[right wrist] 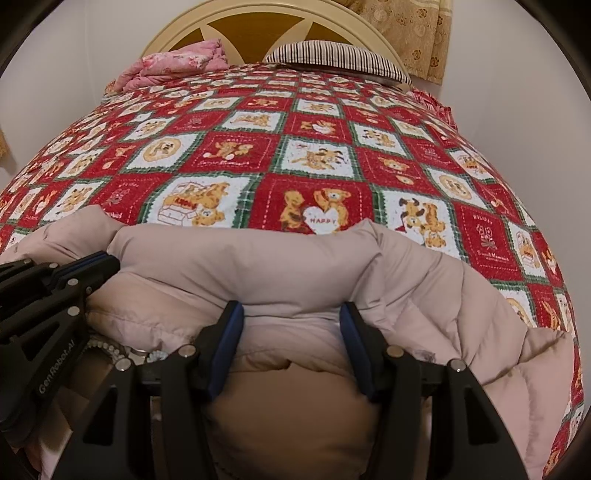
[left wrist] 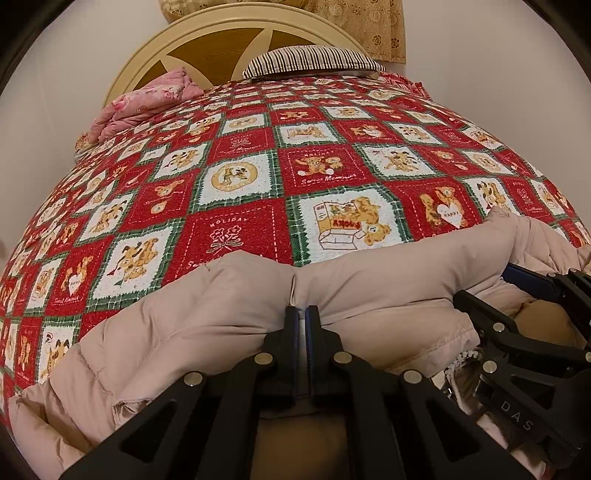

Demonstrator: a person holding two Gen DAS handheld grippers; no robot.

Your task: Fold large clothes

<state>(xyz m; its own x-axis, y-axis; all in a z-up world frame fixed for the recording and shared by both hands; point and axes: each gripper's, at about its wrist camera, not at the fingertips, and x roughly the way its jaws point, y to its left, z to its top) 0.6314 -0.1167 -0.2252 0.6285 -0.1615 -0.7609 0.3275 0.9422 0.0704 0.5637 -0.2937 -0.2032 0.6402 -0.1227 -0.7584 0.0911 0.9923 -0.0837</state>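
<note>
A pale pink padded jacket [left wrist: 369,280] lies bunched at the near edge of the bed, its thick rolled edge [right wrist: 258,266] facing the headboard. My left gripper [left wrist: 303,312] is shut on a thin pinch of that edge, its black fingers pressed together. To its right, my right gripper [right wrist: 291,317] has its blue pads set wide around a thick puffy fold that fills the gap from pad to pad. Each gripper shows in the other's view: the right gripper [left wrist: 495,291] at the right edge, the left gripper [right wrist: 110,262] at the left edge. A white zipper [right wrist: 107,347] peeks out between them.
A red, green and white teddy-bear bedspread [left wrist: 258,166] covers the whole bed beyond the jacket. At the head lie a striped pillow [left wrist: 314,61] and a folded pink floral quilt [left wrist: 147,99], below a cream headboard [left wrist: 207,44]. A gold curtain [left wrist: 369,22] hangs behind.
</note>
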